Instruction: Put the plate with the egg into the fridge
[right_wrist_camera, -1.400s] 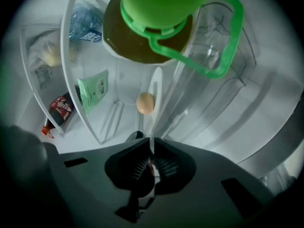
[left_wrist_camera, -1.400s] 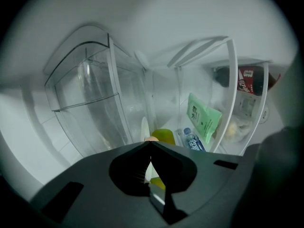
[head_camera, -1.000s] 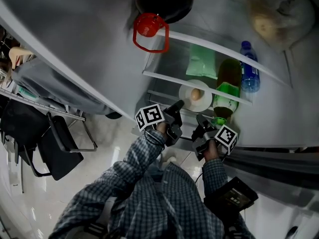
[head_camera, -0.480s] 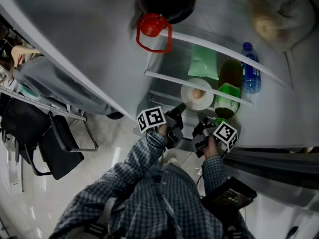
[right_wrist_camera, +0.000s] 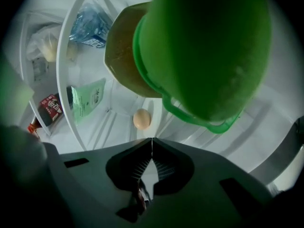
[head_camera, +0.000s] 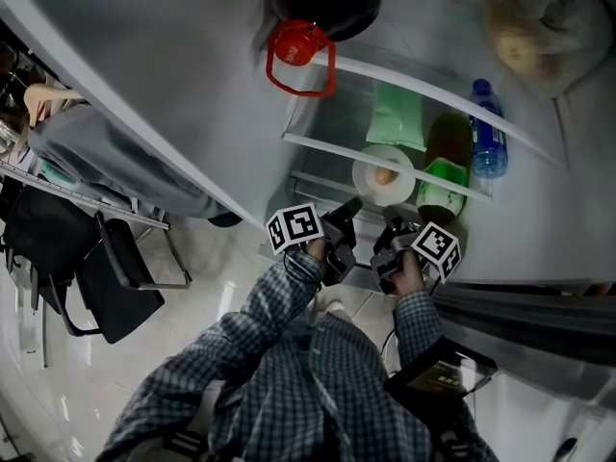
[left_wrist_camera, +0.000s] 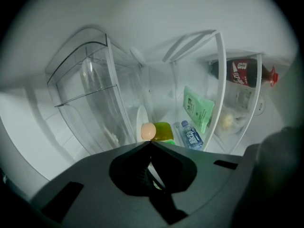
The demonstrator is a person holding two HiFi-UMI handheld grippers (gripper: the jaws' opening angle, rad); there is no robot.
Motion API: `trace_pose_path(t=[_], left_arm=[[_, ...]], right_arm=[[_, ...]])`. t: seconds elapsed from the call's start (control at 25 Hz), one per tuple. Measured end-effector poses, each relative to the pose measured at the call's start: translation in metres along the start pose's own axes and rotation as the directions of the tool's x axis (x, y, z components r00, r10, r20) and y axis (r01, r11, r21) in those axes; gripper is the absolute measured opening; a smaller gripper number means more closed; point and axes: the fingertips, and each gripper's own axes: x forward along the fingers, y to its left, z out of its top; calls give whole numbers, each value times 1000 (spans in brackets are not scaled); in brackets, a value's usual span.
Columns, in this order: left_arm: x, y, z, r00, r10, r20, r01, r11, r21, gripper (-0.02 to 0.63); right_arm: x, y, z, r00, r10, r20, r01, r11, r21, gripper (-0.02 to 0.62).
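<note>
Now 1 egg (head_camera: 384,174), 1 plate (head_camera: 402,185) in L tool (left_wrist_camera: 151,142), R tool (right_wrist_camera: 152,139) closed

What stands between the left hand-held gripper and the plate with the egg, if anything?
Nothing visible. The left hand-held gripper is closed on the near rim of the plate, which already lies on a fridge shelf with the egg on it. The green-capped bottle stands beside the plate, not in between.

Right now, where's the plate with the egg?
Head view, just right of centre: the plate with the egg sits immediately left of the green-capped bottle and in front of the green pouch, its near rim pinched by the left hand-held gripper.
</note>
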Motion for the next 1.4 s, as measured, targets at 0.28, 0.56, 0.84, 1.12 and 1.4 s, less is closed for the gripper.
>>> trace_pose_path(t=[0.28, 0.56, 0.84, 1.12, 1.4], left_arm=[[0, -4, -4, 1000, -3, -16, 3, 1000, 18, 6], [-3, -7, -4, 1000, -5, -12, 6, 1000, 31, 6], [-3, -11, -5, 1000, -12, -18, 13, 999, 49, 6], [-7, -32, -7, 999, -30, -40, 37, 983, 180, 6], [-19, -55, -9, 997, -29, -67, 54, 912, 406, 6]], right_arm=[[6, 3, -4, 1000, -28, -8, 28, 999, -44, 5], [7, 4, -2, 999, -49, -5, 49, 995, -86, 5], [0, 8, -6, 999, -38, -2, 37, 992, -120, 5], [-14, 29, -8, 1000, 4, 16, 1, 955, -298, 5], [-34, 50, -13, 995, 57, 79, -8, 853, -522, 5]])
